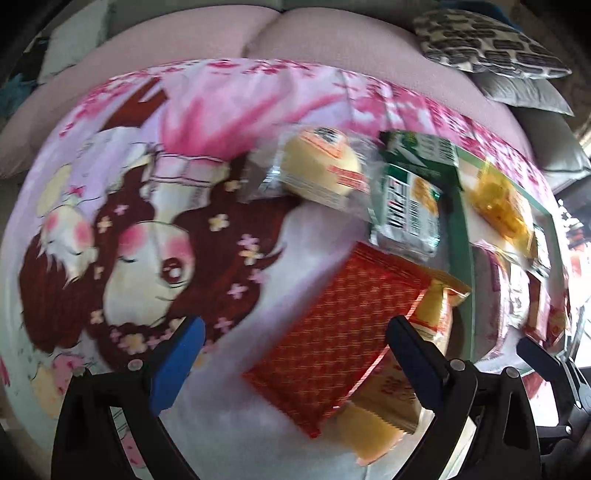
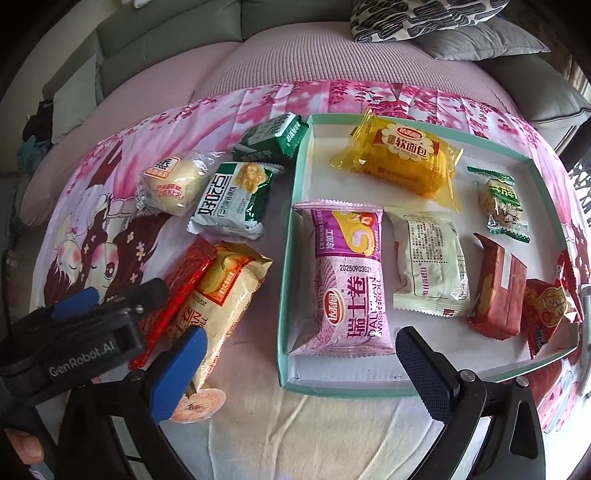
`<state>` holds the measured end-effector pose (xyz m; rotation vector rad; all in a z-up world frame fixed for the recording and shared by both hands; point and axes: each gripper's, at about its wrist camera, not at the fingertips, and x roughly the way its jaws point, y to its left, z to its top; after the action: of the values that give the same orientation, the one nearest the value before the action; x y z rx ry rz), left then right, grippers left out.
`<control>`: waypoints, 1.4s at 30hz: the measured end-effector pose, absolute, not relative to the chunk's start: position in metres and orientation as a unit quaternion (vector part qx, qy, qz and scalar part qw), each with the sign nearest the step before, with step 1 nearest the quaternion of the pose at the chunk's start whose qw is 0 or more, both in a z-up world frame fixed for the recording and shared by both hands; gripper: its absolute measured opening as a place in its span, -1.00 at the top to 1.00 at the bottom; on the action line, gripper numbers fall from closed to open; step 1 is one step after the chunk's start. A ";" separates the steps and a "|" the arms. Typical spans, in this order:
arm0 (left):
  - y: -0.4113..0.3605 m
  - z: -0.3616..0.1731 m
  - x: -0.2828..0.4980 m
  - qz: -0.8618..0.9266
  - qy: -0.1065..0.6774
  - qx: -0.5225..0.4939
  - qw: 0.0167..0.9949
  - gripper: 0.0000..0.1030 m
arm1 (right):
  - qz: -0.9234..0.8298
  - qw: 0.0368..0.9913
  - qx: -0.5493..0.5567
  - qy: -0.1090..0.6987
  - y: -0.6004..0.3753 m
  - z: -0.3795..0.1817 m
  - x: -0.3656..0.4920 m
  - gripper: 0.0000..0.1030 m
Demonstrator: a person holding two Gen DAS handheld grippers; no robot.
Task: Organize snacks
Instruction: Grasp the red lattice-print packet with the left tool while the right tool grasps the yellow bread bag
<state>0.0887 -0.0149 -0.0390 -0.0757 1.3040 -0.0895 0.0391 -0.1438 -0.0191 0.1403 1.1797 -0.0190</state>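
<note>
A red snack packet (image 1: 340,325) lies tilted over a cream Swiss-roll packet (image 2: 221,295) on the patterned cloth. My left gripper (image 1: 295,358) is open, its fingers straddling the red packet; in the right wrist view it (image 2: 125,295) sits beside that packet (image 2: 181,284). My right gripper (image 2: 299,373) is open and empty, just in front of the teal tray (image 2: 284,295). The tray holds a purple roll packet (image 2: 347,280), a yellow bread packet (image 2: 402,158), a white packet (image 2: 428,258), a brown-red packet (image 2: 498,295) and others.
Left of the tray lie a clear-wrapped bun (image 2: 170,188), a green-white packet (image 2: 232,199) and a dark green packet (image 2: 273,136). A round orange sticker (image 2: 199,406) lies near the front. Sofa cushions (image 2: 424,18) sit behind the cloth.
</note>
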 end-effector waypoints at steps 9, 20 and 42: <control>-0.015 -0.064 0.103 -0.024 0.628 -0.028 0.778 -0.86 | -0.011 0.826 0.062 0.560 -0.144 -0.022 0.041 -1.00; 0.008 -0.068 0.102 0.009 0.623 -0.058 0.780 -0.45 | -0.011 0.829 0.066 0.556 -0.146 -0.020 0.040 -1.00; 0.040 -0.063 0.103 0.043 0.619 -0.089 0.779 -0.31 | 0.078 0.835 0.045 0.542 -0.090 -0.026 0.051 -0.29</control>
<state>0.1028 0.0399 -0.0628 -0.1924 1.3386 0.0937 0.0511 -0.0901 -0.0256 0.0951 1.1483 0.1652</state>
